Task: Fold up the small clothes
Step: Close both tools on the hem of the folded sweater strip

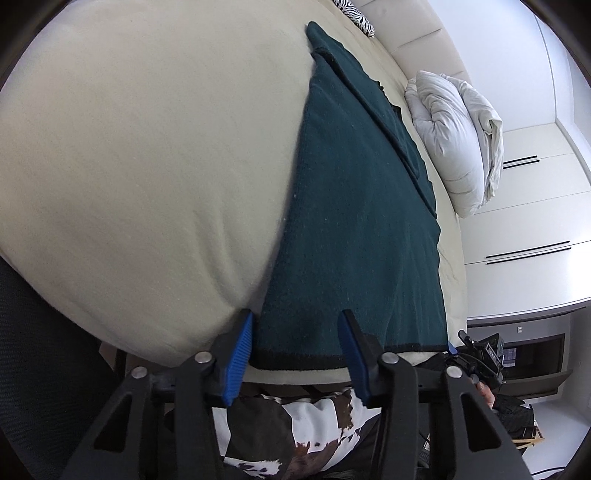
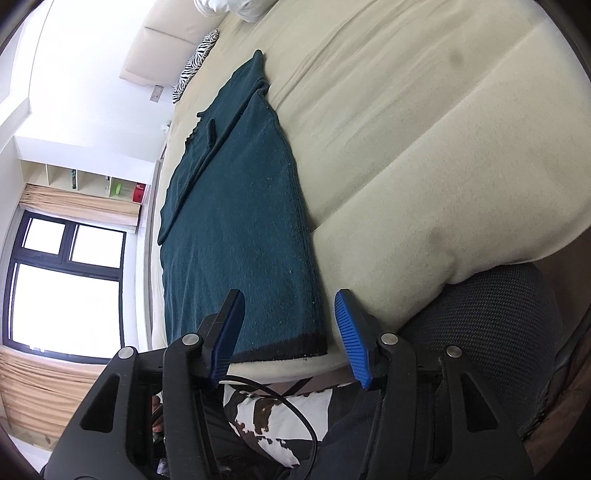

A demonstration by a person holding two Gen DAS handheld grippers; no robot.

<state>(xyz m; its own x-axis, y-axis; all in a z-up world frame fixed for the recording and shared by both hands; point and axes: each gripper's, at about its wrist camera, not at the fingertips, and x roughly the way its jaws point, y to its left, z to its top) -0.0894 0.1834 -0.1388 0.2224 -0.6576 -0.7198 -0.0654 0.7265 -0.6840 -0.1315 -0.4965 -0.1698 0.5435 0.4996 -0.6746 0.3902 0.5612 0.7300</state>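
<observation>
The dark green sweater (image 1: 354,221) lies flat on the bed (image 1: 147,166); left hand-held gripper (image 1: 297,354) and right hand-held gripper (image 2: 286,336) straddle its hem corners, jaws spread; pinch both corners evenly before lifting

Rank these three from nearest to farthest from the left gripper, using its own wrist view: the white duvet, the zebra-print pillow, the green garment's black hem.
1. Black hem: on the bed's near edge, by the left gripper.
2. White duvet: bundled, right, mid-distance.
3. Zebra-print pillow: top, farthest.
</observation>
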